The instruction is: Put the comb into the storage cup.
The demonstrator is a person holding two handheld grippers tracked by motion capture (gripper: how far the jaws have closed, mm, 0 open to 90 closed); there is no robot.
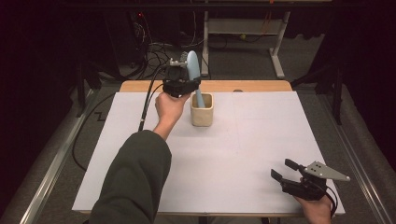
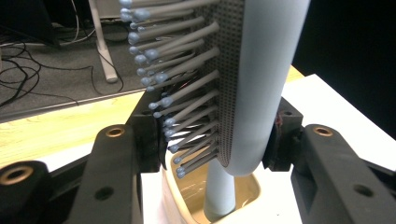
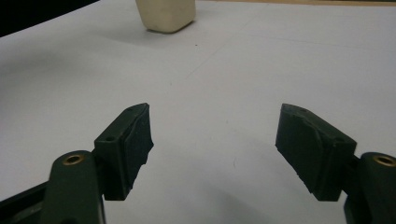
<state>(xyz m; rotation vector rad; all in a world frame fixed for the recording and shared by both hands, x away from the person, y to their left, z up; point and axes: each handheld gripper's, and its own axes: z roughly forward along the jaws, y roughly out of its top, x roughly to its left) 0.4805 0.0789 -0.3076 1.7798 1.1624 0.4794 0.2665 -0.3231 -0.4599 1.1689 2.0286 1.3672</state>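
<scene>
Hairbrush (image 1: 194,70), pale blue, stands nearly upright in the high view with its handle down inside the cream cup (image 1: 202,110) at the far middle of the white table (image 1: 243,154), its head clamped by the left gripper (image 1: 184,79), while the right gripper (image 1: 285,170) rests at the near right corner with its jaws spread. From the left gripper view, both jaws press the hairbrush (image 2: 252,93) head, one on the bristles and one on the smooth back, above the cup (image 2: 187,196). From the right gripper view, the right gripper (image 3: 215,140) gapes wide over bare table (image 3: 280,56), the cup (image 3: 166,14) well beyond it.

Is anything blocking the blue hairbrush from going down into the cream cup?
Nothing visible blocks it. The left gripper grips the light-blue plastic hairbrush by its head, and the handle end is already inside the open square cream cup; nothing else shows inside.
</scene>
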